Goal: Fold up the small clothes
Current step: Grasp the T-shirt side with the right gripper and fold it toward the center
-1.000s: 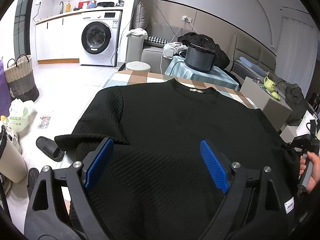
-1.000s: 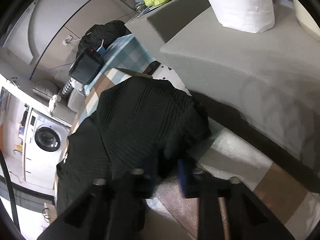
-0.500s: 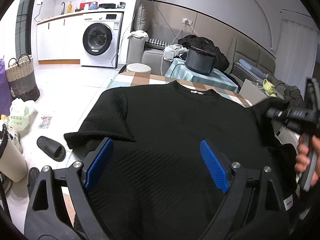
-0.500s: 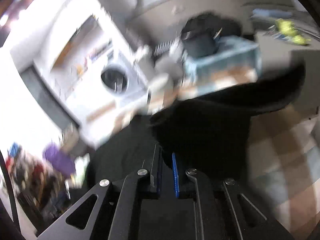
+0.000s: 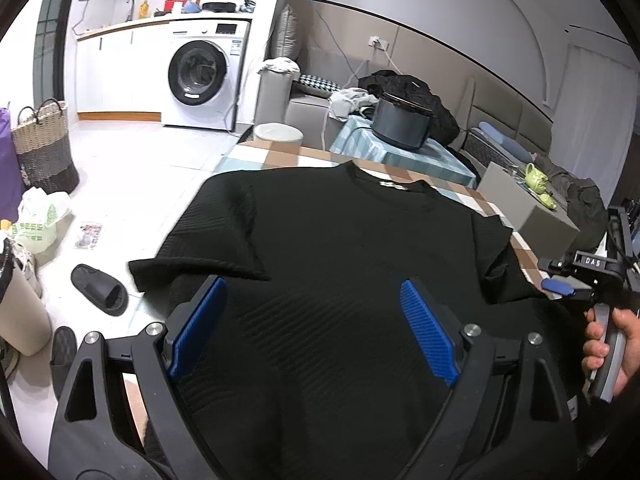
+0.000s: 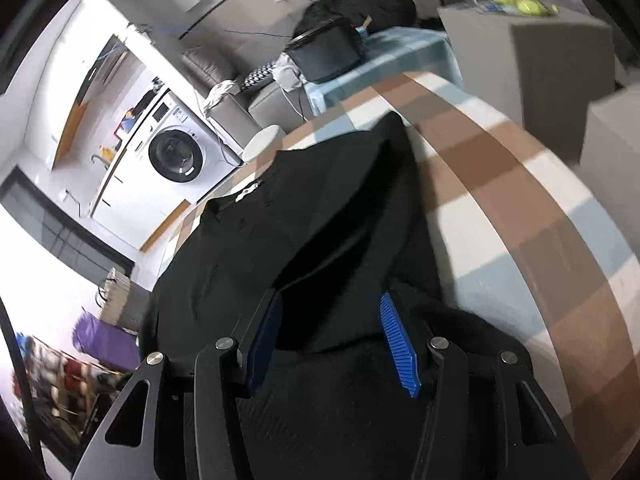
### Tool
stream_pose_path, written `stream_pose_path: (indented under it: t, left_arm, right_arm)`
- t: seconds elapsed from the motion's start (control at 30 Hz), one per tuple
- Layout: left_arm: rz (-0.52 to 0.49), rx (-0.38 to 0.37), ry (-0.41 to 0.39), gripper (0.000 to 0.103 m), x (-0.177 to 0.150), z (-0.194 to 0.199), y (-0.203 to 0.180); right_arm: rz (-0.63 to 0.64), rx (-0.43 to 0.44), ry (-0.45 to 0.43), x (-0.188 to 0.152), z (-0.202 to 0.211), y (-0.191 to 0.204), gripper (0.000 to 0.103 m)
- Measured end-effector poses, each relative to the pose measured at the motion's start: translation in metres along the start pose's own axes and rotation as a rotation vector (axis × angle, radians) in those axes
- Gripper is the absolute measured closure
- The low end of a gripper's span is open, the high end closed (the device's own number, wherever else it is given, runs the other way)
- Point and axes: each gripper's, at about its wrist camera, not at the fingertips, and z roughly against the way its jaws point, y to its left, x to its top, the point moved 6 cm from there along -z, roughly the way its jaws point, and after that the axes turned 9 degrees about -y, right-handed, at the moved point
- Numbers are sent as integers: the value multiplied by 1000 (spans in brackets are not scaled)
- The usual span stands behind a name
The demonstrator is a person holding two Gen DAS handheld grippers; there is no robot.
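A black ribbed T-shirt (image 5: 340, 240) lies flat on the checked table (image 5: 280, 158), neck away from me. My left gripper (image 5: 312, 292) hovers open over the shirt's lower body with nothing between its blue pads. The right sleeve (image 5: 496, 264) lies folded inward onto the shirt's body. In the right wrist view that sleeve (image 6: 380, 184) runs away from my right gripper (image 6: 330, 308), whose jaws are opening. Black cloth lies between and under them, and the pads do not press on it. In the left wrist view the right gripper (image 5: 560, 286) shows at the right edge, held by a hand (image 5: 604, 344).
Bare checked table (image 6: 500, 200) shows right of the shirt. A grey box (image 5: 528, 208) with a green teapot stands beyond the table's right edge. A dark pot (image 5: 400, 124) is behind it. On the floor at left are a slipper (image 5: 100, 290), a woven basket (image 5: 44, 148) and a washing machine (image 5: 200, 76).
My right gripper, shut on the right sleeve, lifted it, swung it inward over the shirt and parted its jaws. The sleeve now lies folded in. The left gripper barely moved.
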Motion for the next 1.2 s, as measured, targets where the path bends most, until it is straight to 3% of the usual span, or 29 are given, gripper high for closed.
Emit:
stream_pose_path:
  t: [0.17, 0.33, 0.47, 0.63, 0.7, 0.73, 0.77, 0.83, 0.93, 1.03, 1.1, 1.2]
  left_arm:
    - [-65, -84, 28, 15, 9, -16, -47]
    - [-212, -191, 67, 14, 12, -44, -126]
    - [-299, -326, 146, 14, 3, -82, -202]
    - [-398, -363, 250, 14, -22, -133, -269]
    - [-403, -377, 301, 21, -34, -149, -286]
    - [-402, -366, 312, 37, -38, -156, -290]
    - [-401, -356, 321, 67, -42, -163, -291]
    - [-350, -340, 341, 100, -44, -172, -284]
    - [-213, -269, 326, 99, -31, -178, -242]
    - [-69, -183, 428, 97, -33, -188, -201]
    - [-95, -124, 421, 96, -34, -186, -188]
    - [-126, -134, 412, 76, -35, -180, -193]
  right_arm:
    - [14, 23, -12, -8, 19, -3, 41]
    - [92, 6, -6, -20, 37, -8, 41]
    - [95, 16, -6, -27, 49, -20, 40]
    - [56, 20, -15, -32, 62, -37, 39]
    - [40, 22, -12, -34, 63, -41, 39]
    - [37, 21, -9, -35, 63, -42, 39]
    - [35, 21, -8, -35, 63, -43, 39]
    - [30, 25, -1, -37, 62, -44, 39]
    - [27, 30, 4, -38, 59, -43, 39]
    - [26, 41, 6, -38, 57, -42, 39]
    - [30, 43, 10, -39, 54, -41, 37]
    - [34, 45, 14, -41, 52, -39, 36]
